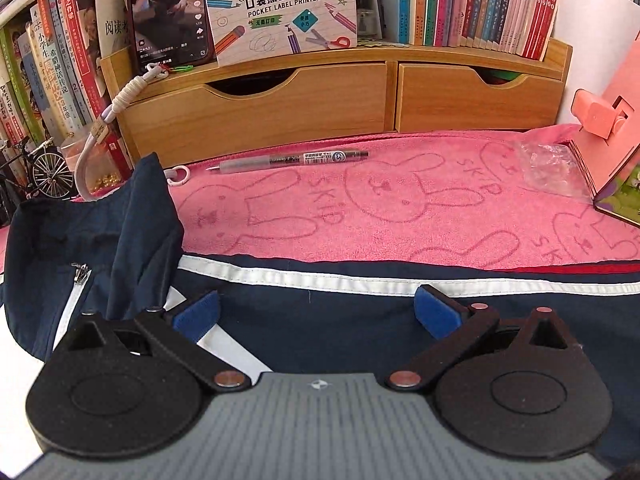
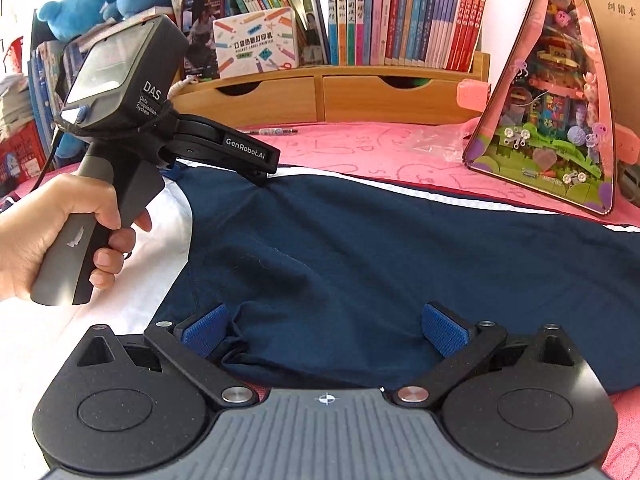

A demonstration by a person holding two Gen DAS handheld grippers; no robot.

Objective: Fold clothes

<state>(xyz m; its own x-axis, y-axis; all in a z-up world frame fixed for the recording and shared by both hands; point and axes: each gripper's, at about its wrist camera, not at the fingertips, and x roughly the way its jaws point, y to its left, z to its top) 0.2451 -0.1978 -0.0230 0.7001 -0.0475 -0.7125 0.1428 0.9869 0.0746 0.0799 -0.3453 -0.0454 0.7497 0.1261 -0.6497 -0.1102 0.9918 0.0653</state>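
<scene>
1. Jacket point(image 2: 360, 248): navy with white and red trim, spread across the pink towel point(image 1: 400, 208) on the desk. The body lies fairly flat. At the left a bunched part point(image 1: 132, 232), probably a sleeve or collar, stands up beside a zip point(image 1: 81, 273). Judged as laid out for folding, with no fold seen yet.

2. Left tool point(image 1: 318, 316): both blue pads wide apart, nothing between them. It sits low over the jacket near the white stripe point(image 1: 320, 276); contact with the cloth cannot be told. In the right wrist view a hand point(image 2: 60, 232) grips its handle, and the tool's tip reaches the jacket's far left edge, likely placed to take the bunched part.

3. Right tool point(image 2: 326, 330): pads wide apart, straddling the near navy edge, which puckers between them. It has no hold yet. The placement suggests readiness to pinch that edge.

4. Pen point(image 1: 292, 160): lies on the towel beyond the jacket, apart from it.

5. Pink model house point(image 2: 560, 120): stands at the right, just beside the jacket's far edge. A fold carried that way could brush it.

6. Clear bag point(image 1: 548, 168): crumpled on the towel next to the house.

7. Drawer unit point(image 1: 340, 100): wooden, 2 drawers, along the back, with books point(image 1: 480, 0) above.
</scene>
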